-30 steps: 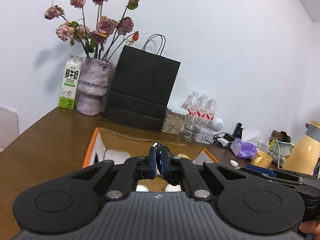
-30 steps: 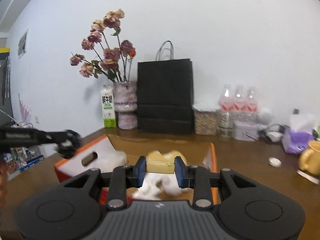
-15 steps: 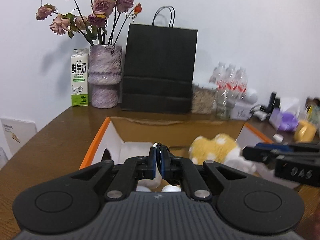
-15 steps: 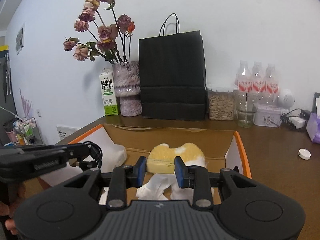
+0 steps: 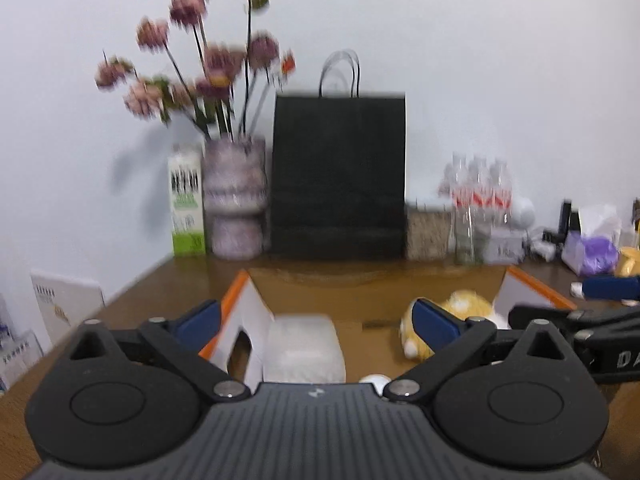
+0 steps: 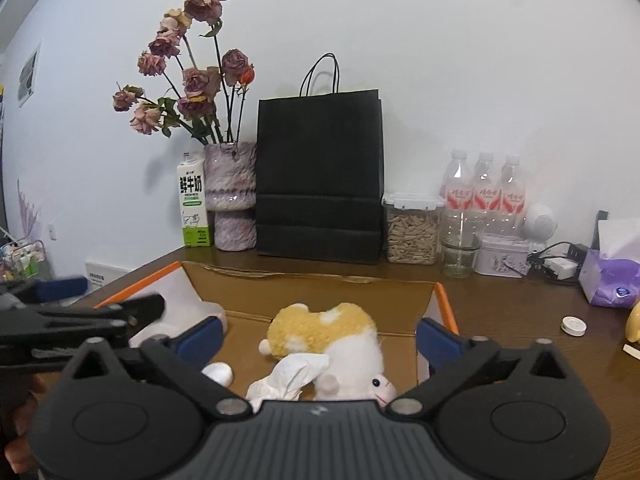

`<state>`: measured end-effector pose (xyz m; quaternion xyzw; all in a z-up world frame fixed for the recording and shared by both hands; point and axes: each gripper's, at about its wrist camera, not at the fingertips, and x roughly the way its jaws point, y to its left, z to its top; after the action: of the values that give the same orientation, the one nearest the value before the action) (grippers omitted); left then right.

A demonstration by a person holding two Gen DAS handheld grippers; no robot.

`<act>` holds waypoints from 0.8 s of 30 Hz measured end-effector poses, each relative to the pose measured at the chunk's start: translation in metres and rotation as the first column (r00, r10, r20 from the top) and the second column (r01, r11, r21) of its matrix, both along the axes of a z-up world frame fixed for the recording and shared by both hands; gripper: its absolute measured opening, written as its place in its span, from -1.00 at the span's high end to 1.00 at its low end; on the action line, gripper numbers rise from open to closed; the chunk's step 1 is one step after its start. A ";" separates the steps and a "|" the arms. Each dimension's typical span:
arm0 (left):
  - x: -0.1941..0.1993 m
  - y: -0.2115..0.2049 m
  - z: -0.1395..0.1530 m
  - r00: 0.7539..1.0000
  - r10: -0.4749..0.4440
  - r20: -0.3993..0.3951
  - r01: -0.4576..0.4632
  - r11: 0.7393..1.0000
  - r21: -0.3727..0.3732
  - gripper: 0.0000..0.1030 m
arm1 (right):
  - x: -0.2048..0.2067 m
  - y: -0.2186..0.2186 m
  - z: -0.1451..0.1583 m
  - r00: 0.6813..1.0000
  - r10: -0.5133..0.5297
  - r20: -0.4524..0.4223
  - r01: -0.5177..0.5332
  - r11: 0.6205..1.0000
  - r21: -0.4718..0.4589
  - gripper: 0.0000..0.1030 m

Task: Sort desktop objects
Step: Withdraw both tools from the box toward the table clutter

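wooden desk [image 6: 520, 312], fluffy plush toy [image 6: 324, 332]

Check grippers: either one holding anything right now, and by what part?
Nothing held. Left gripper and right gripper both stand wide open with nothing between the fingers; the plush toy lies free in the box.

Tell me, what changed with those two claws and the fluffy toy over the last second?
The right claw, which was pinching the plush toy, has opened and let it go; the toy now lies in the cardboard box. The left claw, shut before, has opened wide too. The black bag, vase and milk carton stayed put.
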<state>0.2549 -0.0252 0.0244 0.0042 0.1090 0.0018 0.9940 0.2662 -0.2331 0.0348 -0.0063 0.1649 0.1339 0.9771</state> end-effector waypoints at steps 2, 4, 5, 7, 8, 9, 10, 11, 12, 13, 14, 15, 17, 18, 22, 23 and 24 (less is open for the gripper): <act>-0.003 -0.003 0.001 1.000 0.013 0.025 -0.013 1.000 0.016 -1.00 | 0.001 0.000 -0.001 1.000 0.001 -0.007 -0.001 1.000 0.001 -1.00; -0.003 -0.005 0.000 1.000 0.018 0.022 -0.019 0.999 0.031 -1.00 | 0.001 0.000 -0.001 1.000 -0.002 -0.009 0.002 1.000 -0.002 -1.00; -0.002 -0.005 0.000 1.000 0.020 0.018 -0.021 0.999 0.034 -1.00 | 0.001 0.000 -0.002 1.000 -0.004 -0.010 0.003 1.000 -0.004 -1.00; -0.001 -0.005 0.000 1.000 0.020 0.012 -0.021 0.999 0.033 -1.00 | 0.001 0.001 -0.002 1.000 -0.005 -0.012 0.005 1.000 -0.004 -1.00; -0.001 -0.005 0.000 1.000 0.022 0.010 -0.022 0.999 0.031 -1.00 | 0.001 0.001 -0.003 1.000 -0.005 -0.012 0.005 1.000 -0.004 -1.00; -0.001 -0.004 0.000 1.000 0.022 0.009 -0.022 0.999 0.030 -1.00 | 0.001 0.001 -0.003 1.000 -0.005 -0.014 0.005 1.000 -0.006 -1.00; -0.001 -0.004 0.000 1.000 0.023 0.007 -0.023 0.999 0.030 -1.00 | 0.002 0.001 -0.004 1.000 -0.006 -0.015 0.006 1.000 -0.007 -1.00; 0.000 -0.005 0.000 1.000 0.023 0.004 -0.023 0.999 0.031 -1.00 | 0.002 0.001 -0.004 1.000 -0.006 -0.017 0.006 1.000 -0.008 -1.00; 0.000 -0.004 -0.001 1.000 0.022 0.002 -0.022 0.999 0.031 -1.00 | 0.001 0.001 -0.004 1.000 -0.006 -0.017 0.006 1.000 -0.009 -1.00; -0.001 -0.004 -0.001 1.000 0.020 0.001 -0.020 0.999 0.032 -1.00 | 0.002 0.002 -0.004 1.000 -0.006 -0.018 0.005 1.000 -0.010 -1.00; -0.001 -0.004 -0.002 1.000 0.019 0.000 -0.019 0.999 0.033 -1.00 | 0.002 0.002 -0.004 1.000 -0.005 -0.018 0.005 1.000 -0.011 -1.00; -0.001 -0.005 -0.002 1.000 0.019 0.000 -0.019 0.999 0.035 -1.00 | 0.001 0.002 -0.004 1.000 -0.005 -0.017 0.005 1.000 -0.011 -1.00; -0.001 -0.005 -0.002 1.000 0.020 0.001 -0.020 0.999 0.038 -1.00 | 0.001 0.002 -0.005 1.000 -0.004 -0.016 0.004 1.000 -0.010 -1.00; -0.001 -0.005 -0.002 1.000 0.020 0.001 -0.020 0.999 0.037 -1.00 | 0.001 0.002 -0.005 1.000 -0.004 -0.016 0.004 1.000 -0.011 -1.00; -0.001 -0.005 -0.003 1.000 0.024 -0.001 -0.024 0.999 0.036 -1.00 | 0.000 0.002 -0.005 1.000 -0.003 -0.015 0.003 1.000 -0.013 -1.00; -0.001 -0.005 -0.003 1.000 0.025 -0.001 -0.025 0.999 0.036 -1.00 | 0.000 0.003 -0.005 1.000 -0.002 -0.016 0.002 1.000 -0.013 -1.00; -0.001 -0.005 -0.003 1.000 0.027 -0.001 -0.026 0.999 0.035 -1.00 | 0.000 0.003 -0.006 1.000 -0.002 -0.017 0.001 1.000 -0.014 -1.00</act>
<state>0.2536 -0.0299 0.0216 0.0204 0.1099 0.0169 0.9936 0.2660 -0.2306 0.0293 -0.0119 0.1740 0.1320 0.9758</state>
